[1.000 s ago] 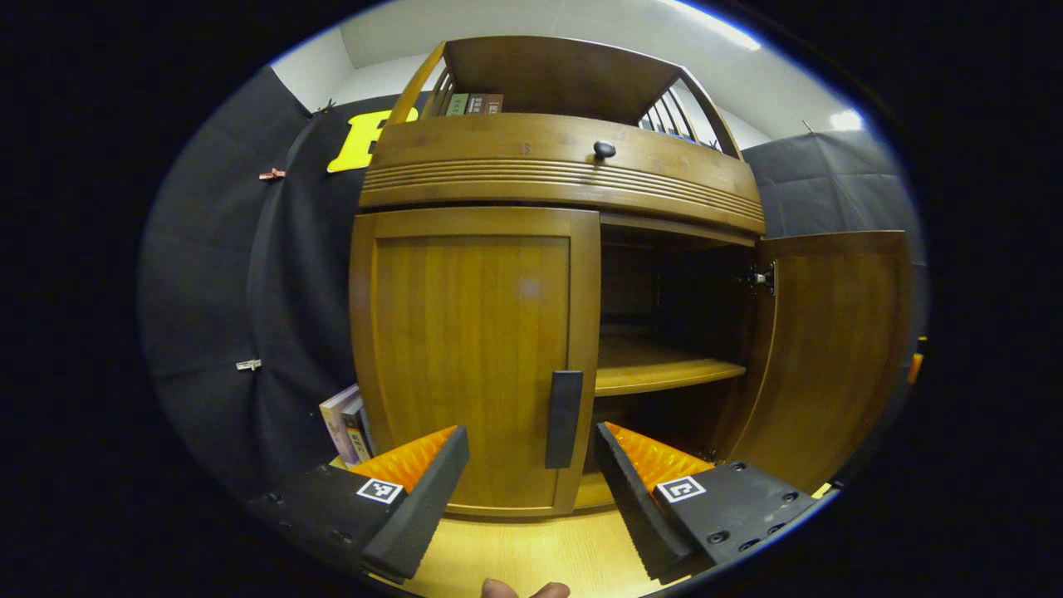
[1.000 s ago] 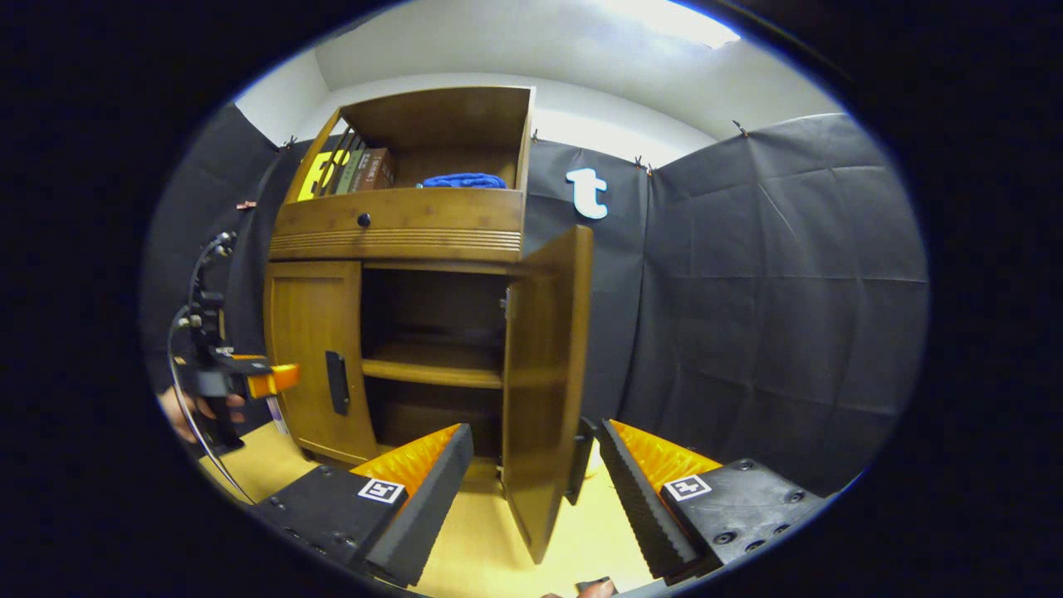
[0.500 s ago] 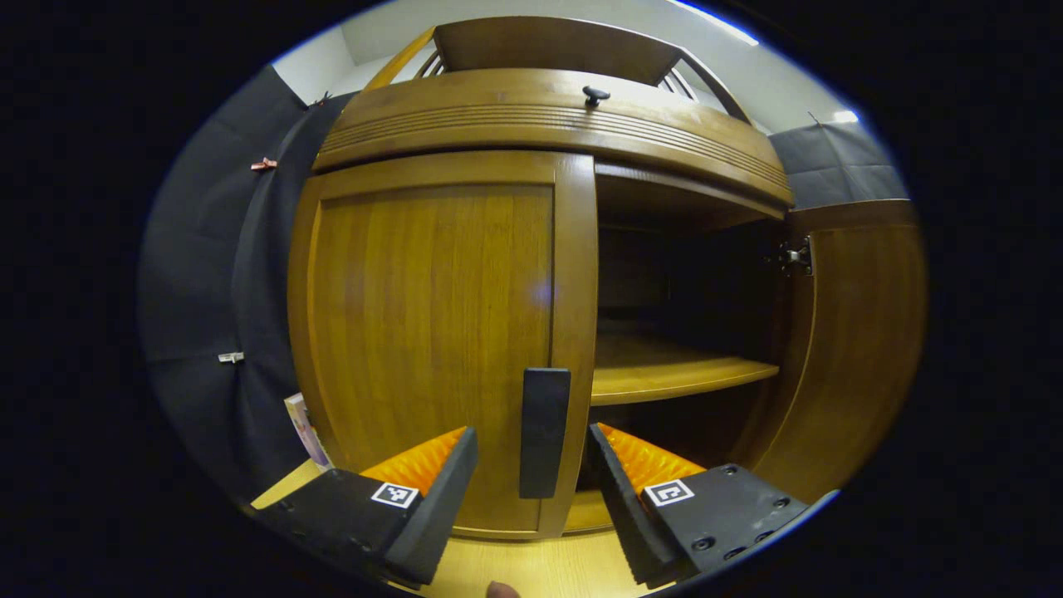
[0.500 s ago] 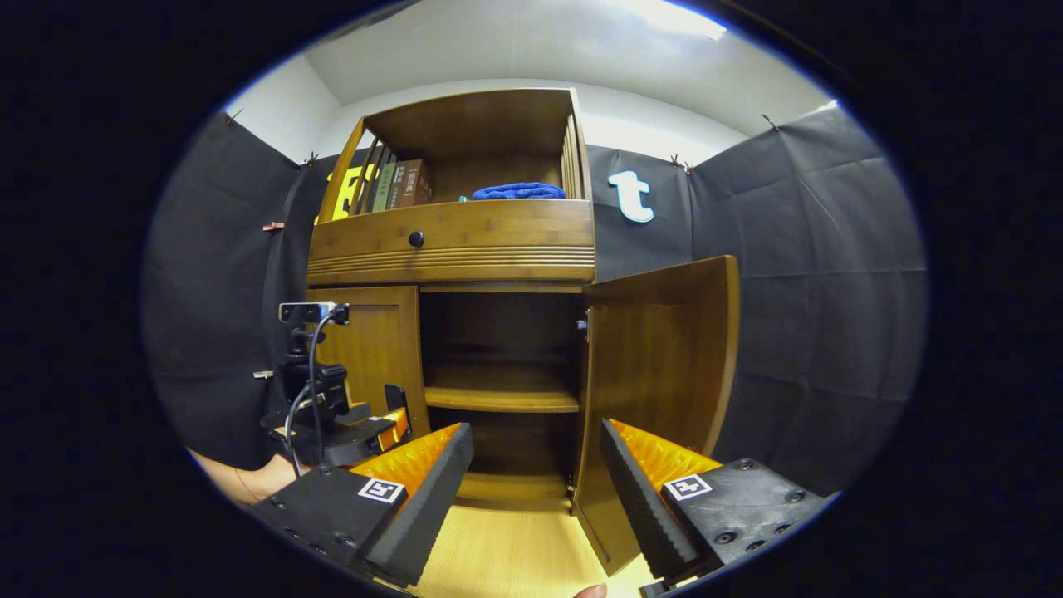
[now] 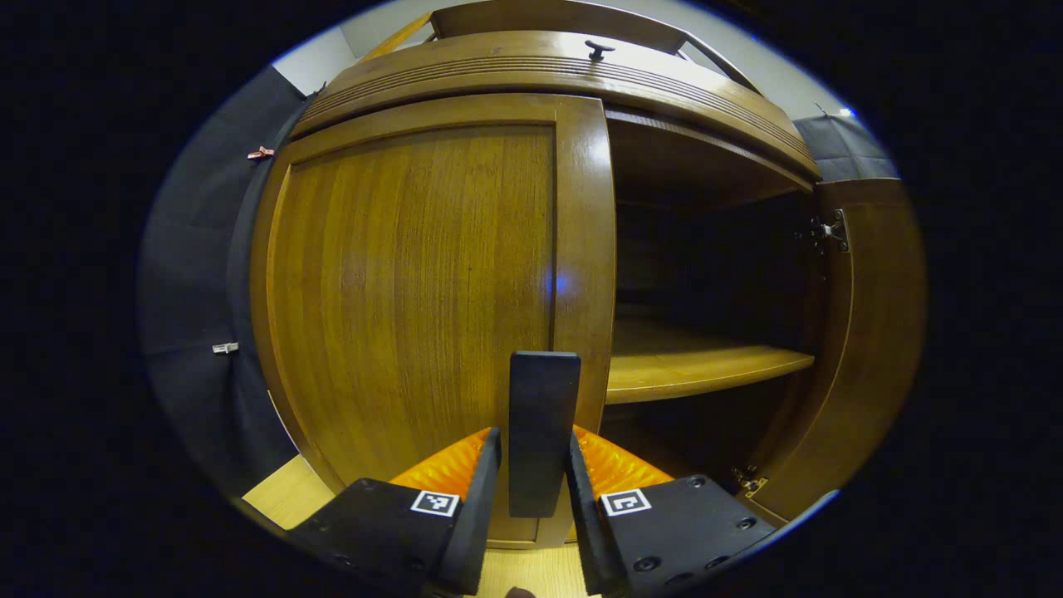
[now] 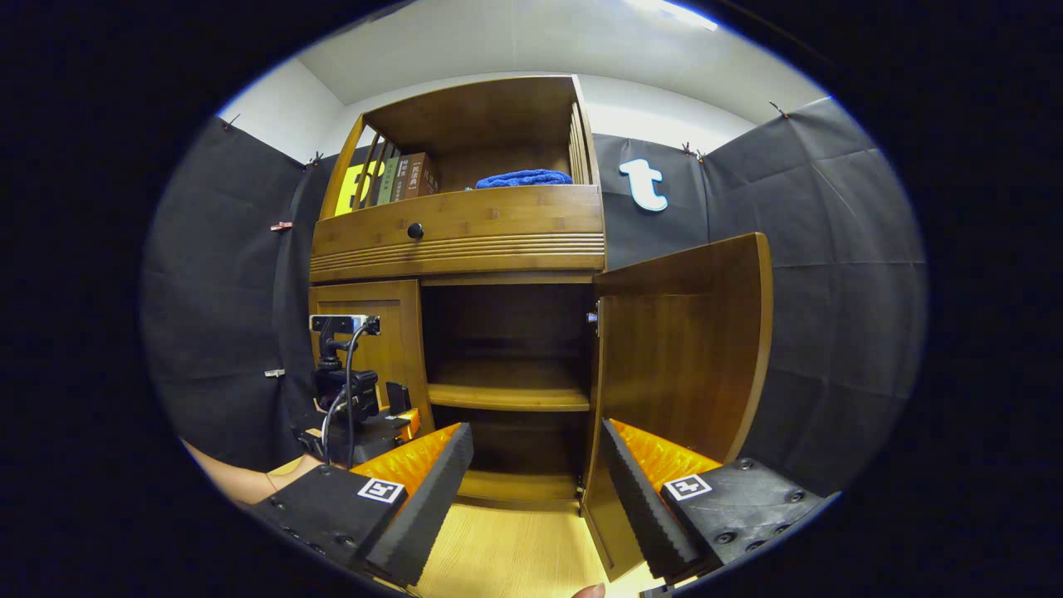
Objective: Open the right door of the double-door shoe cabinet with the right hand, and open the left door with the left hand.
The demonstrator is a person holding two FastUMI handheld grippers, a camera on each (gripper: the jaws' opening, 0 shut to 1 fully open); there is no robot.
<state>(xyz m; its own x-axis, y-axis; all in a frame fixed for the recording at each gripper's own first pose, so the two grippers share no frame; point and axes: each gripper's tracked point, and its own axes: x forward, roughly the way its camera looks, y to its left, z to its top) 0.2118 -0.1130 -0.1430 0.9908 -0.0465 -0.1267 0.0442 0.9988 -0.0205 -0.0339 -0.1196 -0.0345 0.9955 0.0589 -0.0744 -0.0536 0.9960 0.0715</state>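
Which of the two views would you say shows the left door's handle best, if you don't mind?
The left gripper view: the handle stands large and centred, between the left gripper fingers. In the right gripper view the handle is small and far off, partly hidden by the left gripper.

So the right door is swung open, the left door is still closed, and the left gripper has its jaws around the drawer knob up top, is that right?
Not quite. The left gripper has its jaws around the dark vertical handle of the left door, not the drawer knob, as the left gripper view shows. The rest holds: the right door is open, the left closed.
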